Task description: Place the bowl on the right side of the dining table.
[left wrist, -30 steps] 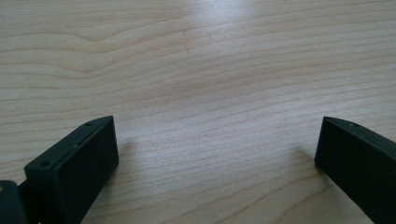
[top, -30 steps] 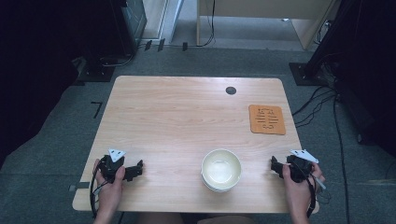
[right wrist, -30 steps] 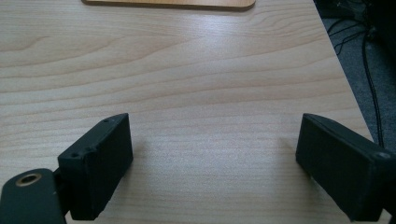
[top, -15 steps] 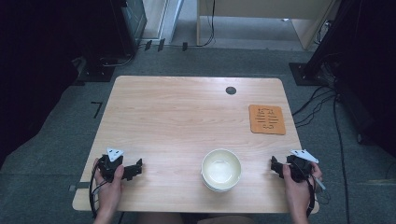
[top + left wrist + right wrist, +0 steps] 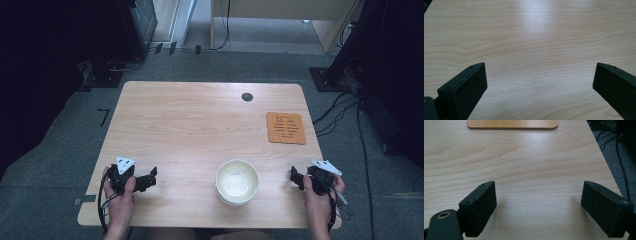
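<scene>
A cream-white bowl [image 5: 237, 182], seemingly stacked on another, stands near the front edge of the wooden table [image 5: 190, 125]. An orange square coaster [image 5: 285, 128] lies at the right side, and its near edge shows in the right gripper view as the coaster [image 5: 511, 123]. My left gripper [image 5: 151, 177] rests at the front left, held by a hand, and points right toward the bowl. In its own view the left gripper [image 5: 539, 75] is open over bare wood. My right gripper [image 5: 295, 177] sits at the front right, right of the bowl. The right gripper [image 5: 537, 195] is open with nothing between the jaws.
A small black round grommet [image 5: 247, 97] sits in the tabletop near the far edge. Cables [image 5: 350, 115] run over the grey floor to the right of the table. Dark equipment stands at the far left and far right.
</scene>
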Available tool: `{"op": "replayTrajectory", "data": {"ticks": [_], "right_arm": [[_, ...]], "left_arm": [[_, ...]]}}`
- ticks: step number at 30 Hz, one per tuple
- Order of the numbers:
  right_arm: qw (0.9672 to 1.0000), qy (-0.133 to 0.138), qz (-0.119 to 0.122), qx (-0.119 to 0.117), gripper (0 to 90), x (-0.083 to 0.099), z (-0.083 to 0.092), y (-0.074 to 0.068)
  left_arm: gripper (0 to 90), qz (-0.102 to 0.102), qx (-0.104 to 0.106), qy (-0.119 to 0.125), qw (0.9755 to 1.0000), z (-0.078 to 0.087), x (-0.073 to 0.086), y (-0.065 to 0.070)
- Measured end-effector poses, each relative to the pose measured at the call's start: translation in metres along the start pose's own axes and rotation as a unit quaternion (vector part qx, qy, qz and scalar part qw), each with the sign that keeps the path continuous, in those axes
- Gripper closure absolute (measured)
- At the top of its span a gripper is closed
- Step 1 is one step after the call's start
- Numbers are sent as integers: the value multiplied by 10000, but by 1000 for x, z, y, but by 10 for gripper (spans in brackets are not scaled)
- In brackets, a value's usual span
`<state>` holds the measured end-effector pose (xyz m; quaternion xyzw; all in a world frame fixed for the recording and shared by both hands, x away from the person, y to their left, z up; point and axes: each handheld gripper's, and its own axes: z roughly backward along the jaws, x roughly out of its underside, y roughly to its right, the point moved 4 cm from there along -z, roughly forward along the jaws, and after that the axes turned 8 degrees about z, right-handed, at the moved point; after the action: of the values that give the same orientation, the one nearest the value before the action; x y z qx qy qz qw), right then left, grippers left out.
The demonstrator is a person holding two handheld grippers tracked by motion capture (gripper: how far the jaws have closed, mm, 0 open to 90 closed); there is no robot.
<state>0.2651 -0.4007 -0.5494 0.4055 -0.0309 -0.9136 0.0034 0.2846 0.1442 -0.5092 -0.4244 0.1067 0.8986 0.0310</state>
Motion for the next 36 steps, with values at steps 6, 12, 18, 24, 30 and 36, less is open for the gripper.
{"op": "replayTrajectory", "data": {"ticks": [6, 12, 18, 24, 30, 36], "right_arm": [[9999, 100, -16, -16, 132, -4, 7, -2], [9998, 168, -13, -95, 131, -8, 11, -5], [9997, 227, 20, -116, 130, -11, 15, -8], [9995, 276, 32, -145, 131, -13, 19, -11], [9992, 328, 72, -200, 131, -16, 22, -15], [9990, 371, 105, -239, 131, -19, 25, -19]], "left_arm": [[0, -50, 108, 63, 9999, 5, -4, 12], [0, -71, 226, 84, 9997, 6, -8, 24], [0, -163, 381, 129, 9991, 9, -13, 42], [0, -255, 518, 149, 9982, 10, -16, 58], [0, -351, 634, 161, 9972, 10, -17, 73], [0, -384, 707, 157, 9966, 9, -17, 82]]}}
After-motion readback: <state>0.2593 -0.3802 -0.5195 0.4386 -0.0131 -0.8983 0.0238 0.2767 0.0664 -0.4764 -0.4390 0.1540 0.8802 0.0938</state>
